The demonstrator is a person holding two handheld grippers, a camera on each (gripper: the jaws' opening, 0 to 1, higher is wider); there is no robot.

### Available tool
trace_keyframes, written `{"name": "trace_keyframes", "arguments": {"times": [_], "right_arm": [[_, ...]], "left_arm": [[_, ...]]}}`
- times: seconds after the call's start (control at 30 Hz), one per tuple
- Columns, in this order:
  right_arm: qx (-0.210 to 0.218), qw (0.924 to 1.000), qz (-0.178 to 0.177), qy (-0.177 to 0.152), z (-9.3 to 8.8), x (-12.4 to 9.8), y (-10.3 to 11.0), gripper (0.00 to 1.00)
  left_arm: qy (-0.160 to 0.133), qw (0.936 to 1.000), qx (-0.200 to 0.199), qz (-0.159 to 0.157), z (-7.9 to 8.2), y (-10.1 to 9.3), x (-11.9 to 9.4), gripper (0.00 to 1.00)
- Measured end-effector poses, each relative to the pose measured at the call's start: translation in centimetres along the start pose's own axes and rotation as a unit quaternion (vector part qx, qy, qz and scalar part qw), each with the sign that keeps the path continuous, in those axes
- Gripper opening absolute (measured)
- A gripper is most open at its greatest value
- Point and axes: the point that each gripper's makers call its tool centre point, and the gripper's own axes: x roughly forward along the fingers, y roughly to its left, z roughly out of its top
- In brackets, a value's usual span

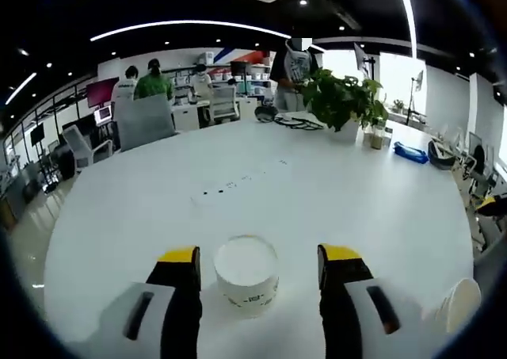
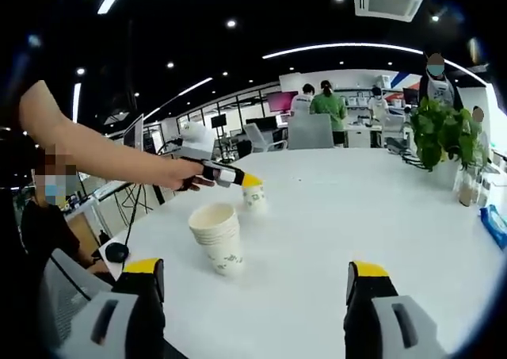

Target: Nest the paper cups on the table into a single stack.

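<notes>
A single white paper cup (image 1: 247,278) stands on the white round table (image 1: 158,200), between the jaws of my left gripper (image 1: 260,256). That gripper is open, with a gap on each side of the cup. In the right gripper view a person's hand holds the left gripper (image 2: 230,175) over that same cup (image 2: 255,198). A stack of nested paper cups (image 2: 218,240) stands closer, ahead and left of centre of my right gripper (image 2: 255,273). The right gripper is open and holds nothing. The stack of cups (image 1: 459,303) also shows at the lower right edge of the left gripper view.
A potted plant (image 1: 341,97) (image 2: 440,133) with small bottles beside it stands at the table's far side, near black cables (image 1: 297,123) and a blue item (image 1: 410,153). A person (image 2: 47,216) sits by the table's left edge. Further people and chairs stand behind.
</notes>
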Motion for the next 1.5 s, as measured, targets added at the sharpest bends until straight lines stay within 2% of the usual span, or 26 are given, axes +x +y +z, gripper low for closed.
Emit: {"name": "trace_keyframes", "arguments": {"times": [0.1, 0.17, 0.43, 0.57, 0.63, 0.8, 1.07, 1.2, 1.3, 1.4, 1.5], "right_arm": [[0.002, 1.0000, 0.000, 0.003, -0.1, 0.0, -0.1, 0.96], [0.003, 1.0000, -0.002, 0.005, -0.2, 0.0, -0.1, 0.96], [0.007, 0.9998, -0.004, 0.018, -0.7, 0.2, -0.3, 0.95], [0.008, 0.9997, -0.008, 0.021, -0.9, 0.3, -0.4, 0.95], [0.009, 0.9997, -0.009, 0.022, -0.9, 0.3, -0.5, 0.95], [0.008, 0.9996, -0.010, 0.024, -1.0, 0.3, -0.5, 0.94], [0.000, 0.9998, -0.006, 0.019, -0.8, 0.3, -0.2, 0.94], [-0.004, 0.9999, -0.003, 0.016, -0.6, 0.3, 0.0, 0.93], [-0.006, 0.9999, 0.000, 0.013, -0.5, 0.2, 0.1, 0.93], [-0.005, 0.9999, 0.002, 0.009, -0.3, 0.2, 0.2, 0.92], [-0.004, 1.0000, 0.005, 0.005, -0.2, 0.1, 0.3, 0.91]], "left_arm": [[0.007, 0.9998, -0.014, -0.008, -0.6, -0.1, 0.1, 0.58], [0.016, 0.9998, -0.010, -0.003, -1.3, 0.3, 0.7, 0.55], [0.009, 0.9999, 0.002, -0.006, -1.2, 0.2, 1.3, 0.43], [0.005, 0.9999, 0.010, -0.001, -1.0, 0.9, 1.3, 0.37], [0.002, 0.9997, 0.022, 0.002, -0.9, 0.9, 1.3, 0.36], [-0.007, 0.9998, 0.018, -0.004, -0.5, 0.9, 1.2, 0.36], [-0.028, 0.9996, 0.006, -0.005, 1.0, 0.5, -0.3, 0.36], [-0.020, 0.9996, 0.021, -0.005, 1.3, 0.2, -1.2, 0.36], [-0.025, 0.9996, 0.014, -0.003, 2.0, 0.0, -2.3, 0.36], [-0.026, 0.9996, 0.014, -0.001, 1.8, 0.1, -2.4, 0.36], [-0.027, 0.9996, 0.006, 0.002, 2.1, 0.0, -3.6, 0.36]]}}
